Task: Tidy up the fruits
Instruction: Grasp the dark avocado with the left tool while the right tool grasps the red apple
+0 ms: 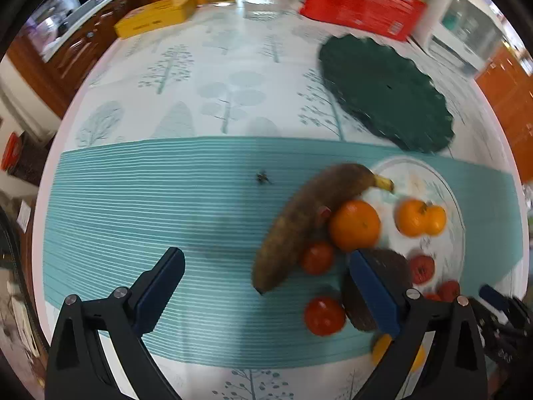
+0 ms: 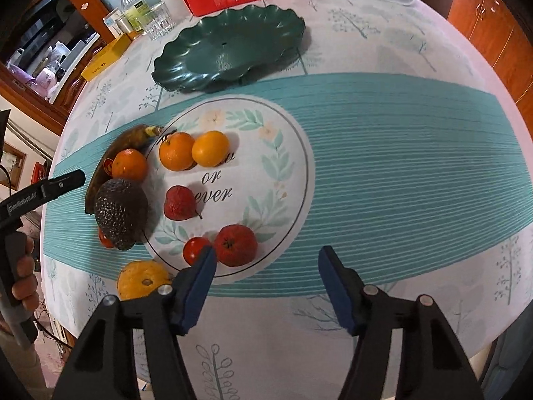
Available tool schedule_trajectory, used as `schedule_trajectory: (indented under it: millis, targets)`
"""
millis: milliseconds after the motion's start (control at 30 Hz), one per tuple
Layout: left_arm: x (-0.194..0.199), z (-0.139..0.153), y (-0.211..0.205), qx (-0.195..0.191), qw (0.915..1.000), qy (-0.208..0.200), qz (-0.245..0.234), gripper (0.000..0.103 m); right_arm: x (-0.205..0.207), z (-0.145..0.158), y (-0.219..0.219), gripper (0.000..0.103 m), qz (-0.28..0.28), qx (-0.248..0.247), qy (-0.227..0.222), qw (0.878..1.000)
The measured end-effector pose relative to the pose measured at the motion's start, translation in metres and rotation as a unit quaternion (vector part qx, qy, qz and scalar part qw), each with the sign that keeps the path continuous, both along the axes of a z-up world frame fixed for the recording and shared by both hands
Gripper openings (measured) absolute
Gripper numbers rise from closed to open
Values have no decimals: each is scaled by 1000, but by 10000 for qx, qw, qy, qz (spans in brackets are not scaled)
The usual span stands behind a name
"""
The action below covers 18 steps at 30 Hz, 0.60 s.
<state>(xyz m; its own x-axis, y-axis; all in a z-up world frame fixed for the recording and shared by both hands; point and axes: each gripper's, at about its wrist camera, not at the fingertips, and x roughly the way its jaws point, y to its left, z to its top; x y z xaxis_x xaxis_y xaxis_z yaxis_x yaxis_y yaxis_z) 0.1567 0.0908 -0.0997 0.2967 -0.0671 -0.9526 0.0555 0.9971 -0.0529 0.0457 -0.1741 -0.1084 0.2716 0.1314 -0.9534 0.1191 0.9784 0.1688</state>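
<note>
The fruits sit in a loose cluster at centre left of the right wrist view, partly on the white floral plate point(image 2: 293, 153) and partly off it on the striped teal runner point(image 2: 416, 166) that crosses the desk point(image 2: 383, 43). On the plate lie two oranges point(image 2: 176, 151) touching each other, a wrinkled red fruit point(image 2: 179, 202), and near the lower rim a larger red fruit point(image 2: 235, 245) beside a small tomato point(image 2: 195, 249). Off the plate's left edge lie a browned banana point(image 1: 306, 220), a third orange point(image 2: 129, 164) leaning against it, a dark avocado point(image 2: 121, 213), another tomato point(image 1: 323, 315), and a yellow citrus point(image 2: 143, 279) at lower left on the cloth.

The dark green scalloped dish point(image 2: 233, 50) in the upper middle of that view holds nothing, so sorting appears barely begun; which dish is the goal cannot be told.

The left tongs point(image 1: 263, 286) are spread wide and hold nothing, their right finger just in front of the avocado. The right tongs point(image 2: 266, 286) also gape apart with nothing between them, hovering low over the plate's near rim beside the tomato and red fruit.

Judging by this, nearly every piece is left to move or group.
</note>
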Motion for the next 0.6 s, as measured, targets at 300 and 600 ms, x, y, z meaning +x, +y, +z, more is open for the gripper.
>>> schedule_trajectory:
  millis: [300,600]
  targets:
    - [-22,-1,-52,-240,9947,105,-990,95,5,-23,8,47,10,417,202,9989]
    - [-24,-12,-76,-637,9912,348,-1109,95,9,-30,8,46,-5,733,187,9971]
